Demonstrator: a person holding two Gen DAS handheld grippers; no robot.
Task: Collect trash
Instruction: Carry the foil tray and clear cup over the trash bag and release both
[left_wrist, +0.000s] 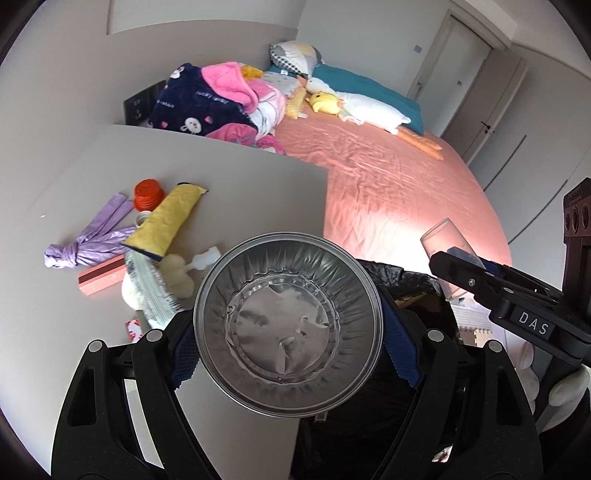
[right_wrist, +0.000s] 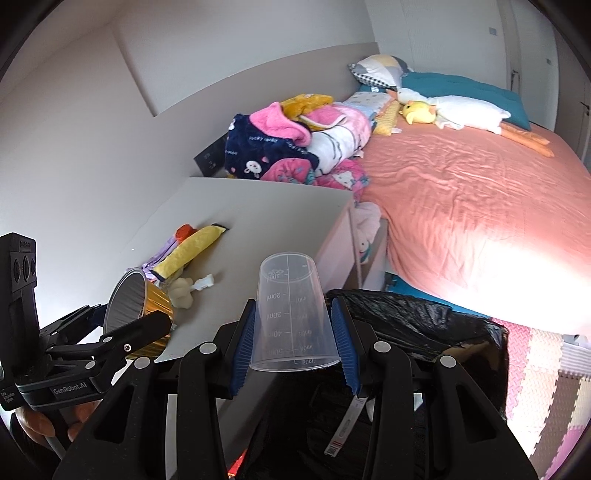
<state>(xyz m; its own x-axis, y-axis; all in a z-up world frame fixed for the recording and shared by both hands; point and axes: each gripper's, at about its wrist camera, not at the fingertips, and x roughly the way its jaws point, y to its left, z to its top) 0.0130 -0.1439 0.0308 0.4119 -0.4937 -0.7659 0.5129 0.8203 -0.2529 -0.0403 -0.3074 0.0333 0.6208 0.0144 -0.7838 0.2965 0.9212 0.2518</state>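
Here, everything is placed against the trash bag
Trash bag: black bag (right_wrist: 424, 325) with its mouth open, standing by the corner of the grey table (left_wrist: 240, 192), with the bed (left_wrist: 388, 177) on its far side
Left gripper: the left gripper (left_wrist: 288, 343) is clenched on a foil bowl (left_wrist: 288, 325), its blue pads (left_wrist: 184, 354) pressing the rim from both sides
Foil bowl: tipped on its side so its open mouth faces the left camera; silver and creased inside, gold outside in the right view (right_wrist: 155, 306); it hangs over the table corner at the near edge of the trash bag
Right gripper: the right gripper (right_wrist: 293, 328) is grasping a clear measuring cup (right_wrist: 291, 314), blue pads (right_wrist: 242, 347) against its walls
Measuring cup: long axis runs along the fingers, wide mouth toward the camera, closed base pointing away toward the bed; printed scale marks run down its side; it is held above the near rim of the trash bag, just beside the table edge; in the left view it shows to the right of the bowl (left_wrist: 443, 236)
Table leftovers: further from the trash bag lie a yellow cloth (left_wrist: 166, 218), a knotted purple bag (left_wrist: 88, 243), an orange cap (left_wrist: 147, 192) and a pink box (left_wrist: 103, 277)
Inside the bag: a white strip with a barcode (right_wrist: 343, 432) shows against the black lining
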